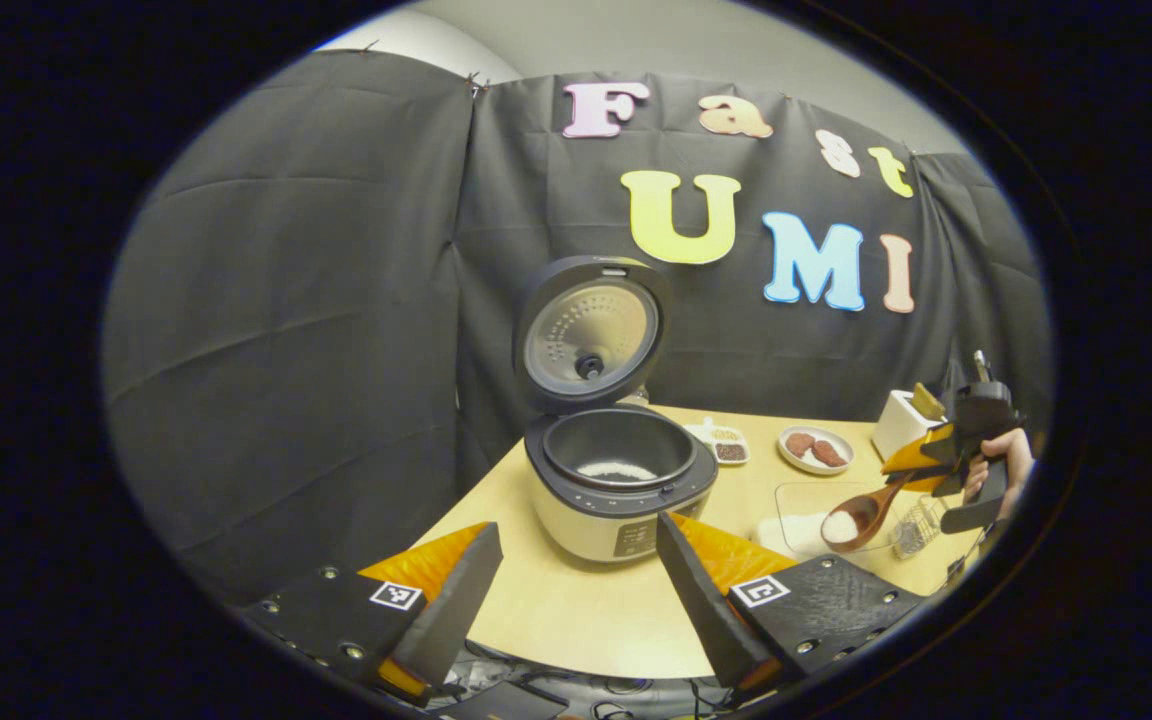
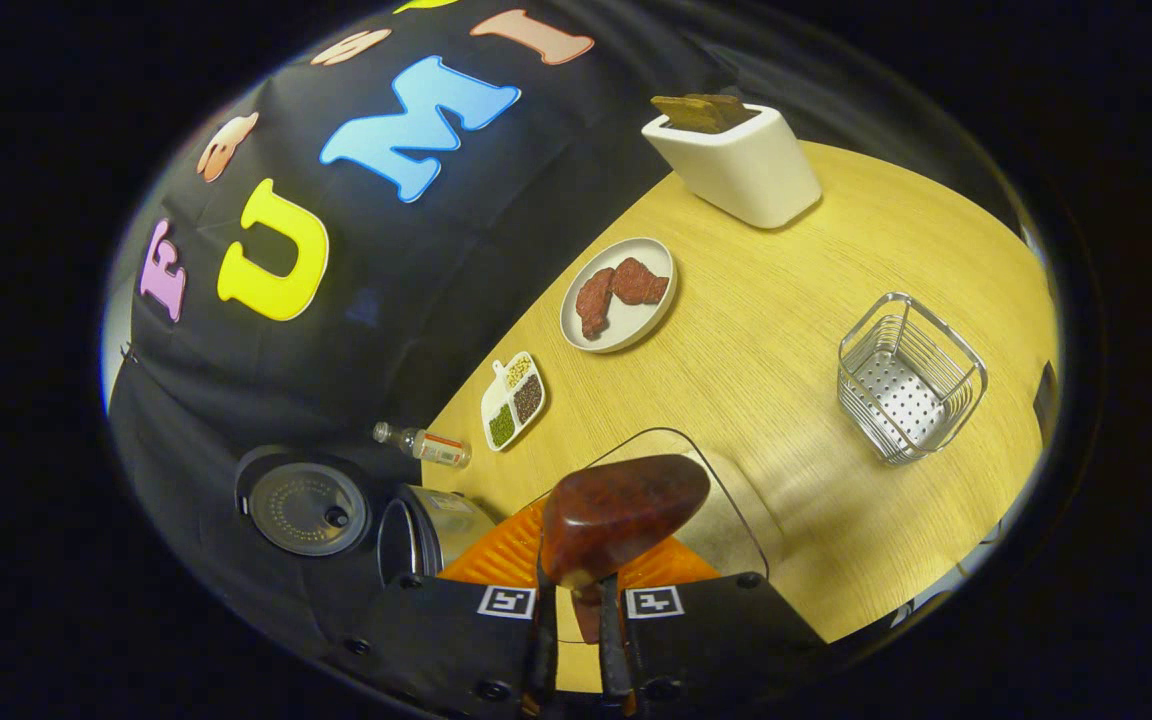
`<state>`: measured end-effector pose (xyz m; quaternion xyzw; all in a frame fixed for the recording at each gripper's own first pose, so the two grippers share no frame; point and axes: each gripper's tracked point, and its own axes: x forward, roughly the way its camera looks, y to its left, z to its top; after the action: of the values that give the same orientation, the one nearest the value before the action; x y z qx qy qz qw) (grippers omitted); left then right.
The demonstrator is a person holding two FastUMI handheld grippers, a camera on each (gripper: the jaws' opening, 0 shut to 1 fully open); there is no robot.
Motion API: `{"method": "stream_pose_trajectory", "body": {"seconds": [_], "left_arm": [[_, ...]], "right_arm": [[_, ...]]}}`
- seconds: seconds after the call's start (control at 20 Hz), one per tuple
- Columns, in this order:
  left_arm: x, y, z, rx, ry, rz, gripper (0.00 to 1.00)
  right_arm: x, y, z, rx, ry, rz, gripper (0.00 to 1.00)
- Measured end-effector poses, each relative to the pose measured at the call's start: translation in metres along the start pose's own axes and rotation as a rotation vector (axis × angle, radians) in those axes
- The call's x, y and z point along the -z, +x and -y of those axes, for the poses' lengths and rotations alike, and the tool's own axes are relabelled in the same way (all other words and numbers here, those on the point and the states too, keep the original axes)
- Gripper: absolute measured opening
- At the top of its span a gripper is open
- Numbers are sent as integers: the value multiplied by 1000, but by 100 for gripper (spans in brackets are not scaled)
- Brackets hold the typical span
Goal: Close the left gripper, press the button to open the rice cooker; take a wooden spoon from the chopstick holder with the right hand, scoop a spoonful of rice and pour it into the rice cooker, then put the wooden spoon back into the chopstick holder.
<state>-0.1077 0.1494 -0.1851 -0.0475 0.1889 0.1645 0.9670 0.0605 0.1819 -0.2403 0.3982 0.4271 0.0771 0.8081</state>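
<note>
Wooden tabletop (image 1: pixel 576 610) is carrying everything. Nearest, left gripper (image 1: pixel 576 590) is hanging spread, gripping nothing, before the open rice cooker (image 1: pixel 621 480). Farther right, right gripper (image 1: pixel 921 462) is pinching the wooden spoon (image 1: pixel 861 515) handle; bowl is carrying white rice over the clear tray (image 1: pixel 801 505). Spoon seems stiff, light; loose rice spills if tilted.

Hand-held gripper (image 1: pixel 576 590): blk housing, fiducial tags, screws

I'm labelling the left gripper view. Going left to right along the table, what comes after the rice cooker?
Rice cooker → divided dish → plate of meat → spoon of rice → white holder.
</note>
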Motion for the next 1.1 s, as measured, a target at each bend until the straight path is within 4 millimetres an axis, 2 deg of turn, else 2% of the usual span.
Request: {"method": "stream_pose_trajectory", "body": {"seconds": [0.15, 0.2, 0.25, 0.3, 0.45, 0.9, 1.1], "left_arm": [[5, 1, 2, 11, 3, -8, 96], [6, 1, 3, 12, 7, -11, 96], [10, 1, 4, 13, 10, -16, 97], [12, 1, 3, 14, 11, -21, 96], [14, 0, 0, 13, 5, -17, 96], [28, -2, -34, -39, -38, -31, 96], [36, -6, -51, -62, -63, -41, 96]], "right_arm": [[-5, -8, -11, -26, 36, -2, 19], [-7, -11, -18, -43, 48, -5, 15], [-7, -12, -28, -63, 61, -10, 19], [-8, -13, -38, -84, 74, -17, 16], [-9, -12, -62, -122, 92, -27, 19], [16, 9, -144, -223, 79, -107, 19], [19, 16, -189, -277, 28, -107, 18]]}}
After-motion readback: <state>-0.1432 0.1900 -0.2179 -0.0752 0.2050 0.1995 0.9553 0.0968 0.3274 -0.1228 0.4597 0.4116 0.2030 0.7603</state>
